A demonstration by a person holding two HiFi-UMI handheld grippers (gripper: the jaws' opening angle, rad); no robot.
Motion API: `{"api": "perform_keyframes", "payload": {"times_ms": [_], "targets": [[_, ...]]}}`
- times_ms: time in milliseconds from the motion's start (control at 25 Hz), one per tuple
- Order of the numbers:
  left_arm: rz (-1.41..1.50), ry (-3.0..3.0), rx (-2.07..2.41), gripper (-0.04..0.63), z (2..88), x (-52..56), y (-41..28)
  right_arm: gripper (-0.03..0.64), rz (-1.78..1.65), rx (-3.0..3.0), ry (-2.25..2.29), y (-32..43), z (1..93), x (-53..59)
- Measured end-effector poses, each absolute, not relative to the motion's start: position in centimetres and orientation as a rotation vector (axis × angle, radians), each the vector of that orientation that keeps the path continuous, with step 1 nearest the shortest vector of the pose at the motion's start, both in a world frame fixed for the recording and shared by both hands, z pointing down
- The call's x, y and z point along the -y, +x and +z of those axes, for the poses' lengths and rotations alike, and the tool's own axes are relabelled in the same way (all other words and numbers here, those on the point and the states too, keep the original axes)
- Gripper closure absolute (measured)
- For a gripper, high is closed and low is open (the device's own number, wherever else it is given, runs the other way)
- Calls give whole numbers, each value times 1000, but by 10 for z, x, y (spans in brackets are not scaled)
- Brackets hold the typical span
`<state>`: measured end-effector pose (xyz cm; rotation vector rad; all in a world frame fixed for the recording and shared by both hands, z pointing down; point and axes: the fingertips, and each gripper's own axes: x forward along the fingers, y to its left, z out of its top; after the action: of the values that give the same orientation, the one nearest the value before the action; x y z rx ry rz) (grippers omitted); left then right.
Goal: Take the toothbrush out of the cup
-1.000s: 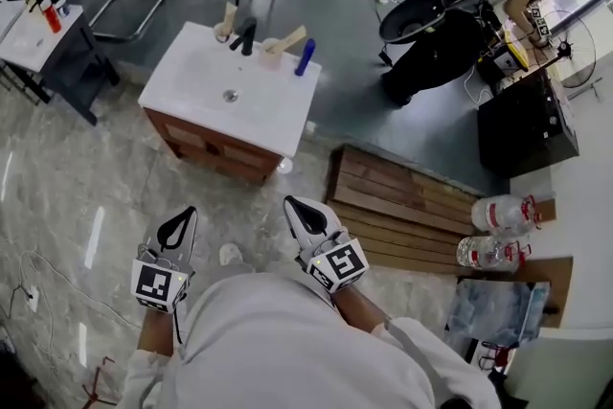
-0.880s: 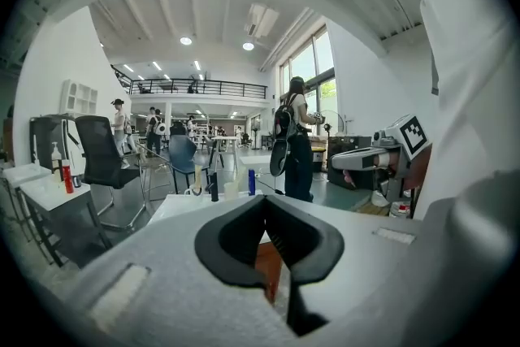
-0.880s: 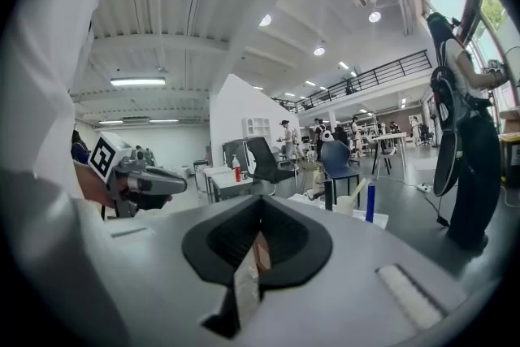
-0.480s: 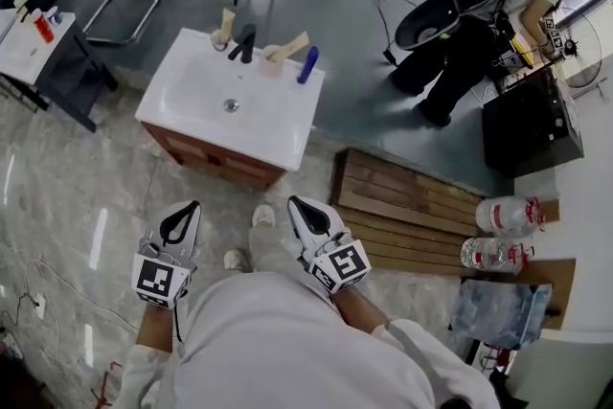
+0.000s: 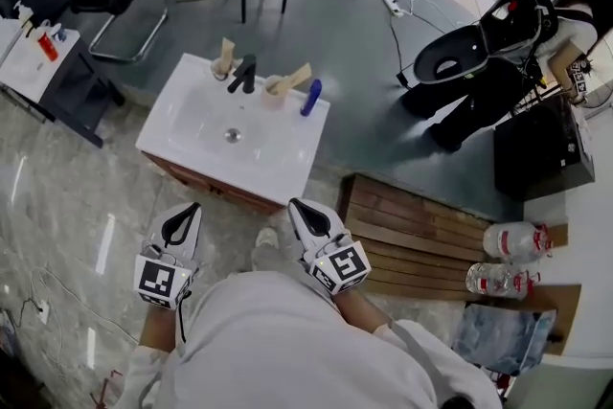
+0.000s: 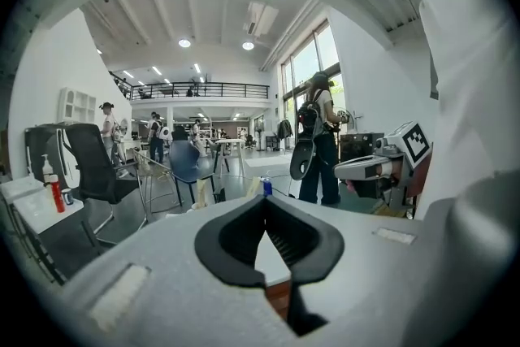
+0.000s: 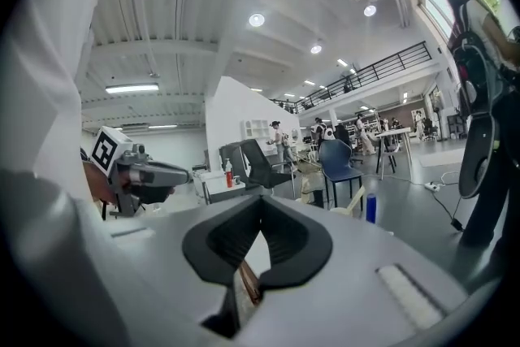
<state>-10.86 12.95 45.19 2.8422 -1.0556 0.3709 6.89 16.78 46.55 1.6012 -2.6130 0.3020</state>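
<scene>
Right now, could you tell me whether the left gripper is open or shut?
Shut: in its own view, the left gripper has its two jaw tips meeting, with nothing held between them.

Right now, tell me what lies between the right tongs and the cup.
Only the bare sink top lies between the right tongs and the cup, seen in the head view.
</scene>
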Motion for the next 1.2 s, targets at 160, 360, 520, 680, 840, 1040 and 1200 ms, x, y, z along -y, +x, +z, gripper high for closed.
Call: {"api": "perform_keyframes", "payload": {"times_ms": [160, 360, 520, 680, 840, 1040, 1200], "targets": [[358, 2850, 1073, 589, 446, -100, -85, 614, 279, 2626, 1587, 90, 463, -139], [358, 2833, 1097, 589, 447, -79, -67, 614, 278, 2646, 1554, 104, 464, -114], [363, 2824, 1114, 589, 452, -63, -60, 614, 269, 2658, 1536, 110, 466, -94], [380, 2797, 1117, 589, 461, -56, -62, 614, 303, 2654, 1527, 111, 471, -84], [378, 2787, 1105, 589, 465, -42, -62, 614, 303, 2647, 1523, 108, 470, -70], [385, 2777, 1061, 589, 482, -12, -69, 614, 313, 2620, 1540, 96, 472, -46], [408, 2784, 1033, 588, 492, 20, -73, 614, 295, 2601, 1575, 92, 464, -26]]}}
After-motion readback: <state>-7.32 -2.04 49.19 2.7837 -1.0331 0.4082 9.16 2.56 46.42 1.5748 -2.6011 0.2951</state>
